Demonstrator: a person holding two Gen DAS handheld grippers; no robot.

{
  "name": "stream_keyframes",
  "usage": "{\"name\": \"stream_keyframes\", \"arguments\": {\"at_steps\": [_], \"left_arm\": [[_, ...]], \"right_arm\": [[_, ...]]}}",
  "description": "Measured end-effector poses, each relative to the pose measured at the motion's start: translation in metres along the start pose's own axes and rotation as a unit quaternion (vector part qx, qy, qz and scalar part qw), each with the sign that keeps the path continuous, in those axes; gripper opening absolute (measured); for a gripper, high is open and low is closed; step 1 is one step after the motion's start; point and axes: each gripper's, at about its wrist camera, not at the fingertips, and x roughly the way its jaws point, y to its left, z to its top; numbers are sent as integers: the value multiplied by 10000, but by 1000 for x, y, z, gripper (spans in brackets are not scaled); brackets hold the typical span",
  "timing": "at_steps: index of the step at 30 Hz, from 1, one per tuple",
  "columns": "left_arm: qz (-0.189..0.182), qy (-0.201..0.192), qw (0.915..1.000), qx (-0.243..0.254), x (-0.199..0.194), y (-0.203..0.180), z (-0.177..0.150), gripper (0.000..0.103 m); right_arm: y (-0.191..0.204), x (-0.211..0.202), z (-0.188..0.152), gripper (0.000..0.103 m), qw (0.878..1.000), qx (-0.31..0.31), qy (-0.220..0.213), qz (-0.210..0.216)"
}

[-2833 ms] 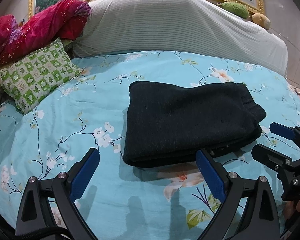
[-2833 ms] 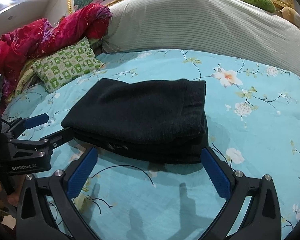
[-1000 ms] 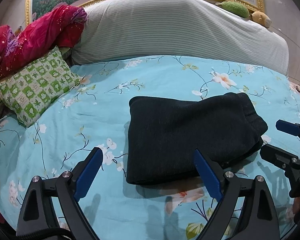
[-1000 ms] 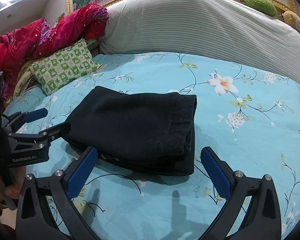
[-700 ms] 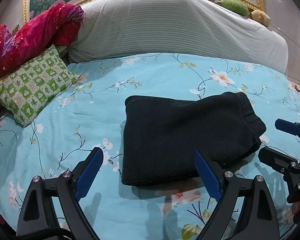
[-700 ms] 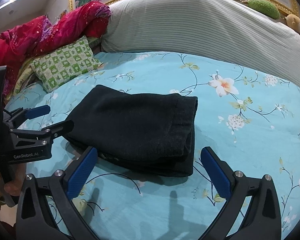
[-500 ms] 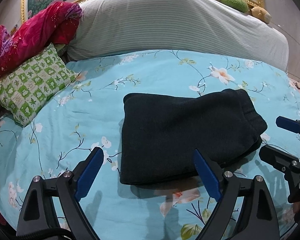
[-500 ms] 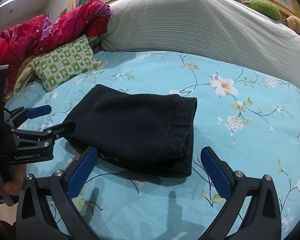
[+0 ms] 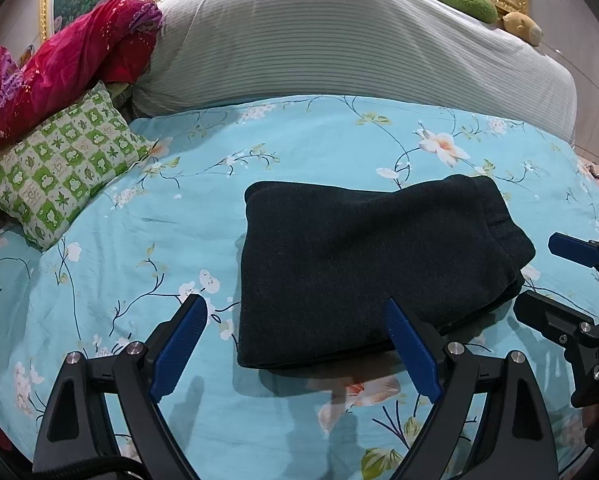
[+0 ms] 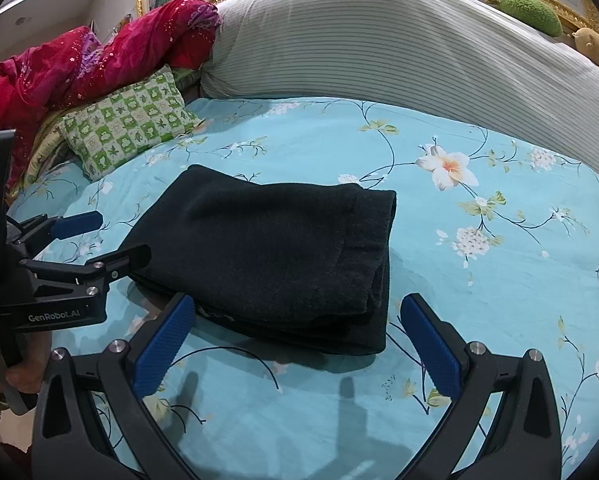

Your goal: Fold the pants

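The dark pants (image 9: 363,264) lie folded in a thick flat rectangle on the blue floral bedsheet (image 9: 147,248); they also show in the right wrist view (image 10: 275,256). My left gripper (image 9: 295,316) is open and empty, just in front of the pants' near left edge. My right gripper (image 10: 299,316) is open and empty, just in front of the pants' near right corner. Each gripper shows at the side of the other's view: the right one (image 9: 555,276) and the left one (image 10: 99,236).
A green checked pillow (image 9: 59,168) lies at the left, with a red quilt (image 9: 59,64) behind it. A large striped bolster (image 9: 339,40) runs along the headboard, with two plush toys (image 9: 471,4) on top.
Both grippers have pulled back slightly from the folded pants and stayed open. The pants have not moved.
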Motion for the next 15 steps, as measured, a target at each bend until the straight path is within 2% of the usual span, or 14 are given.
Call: {"name": "stream_keyframes", "arguments": {"at_steps": [15], "left_arm": [[-12,2,10000,-32,0,2,1,91]], "right_arm": [[-1,0,4,103,10000,8,-22,-1]]}}
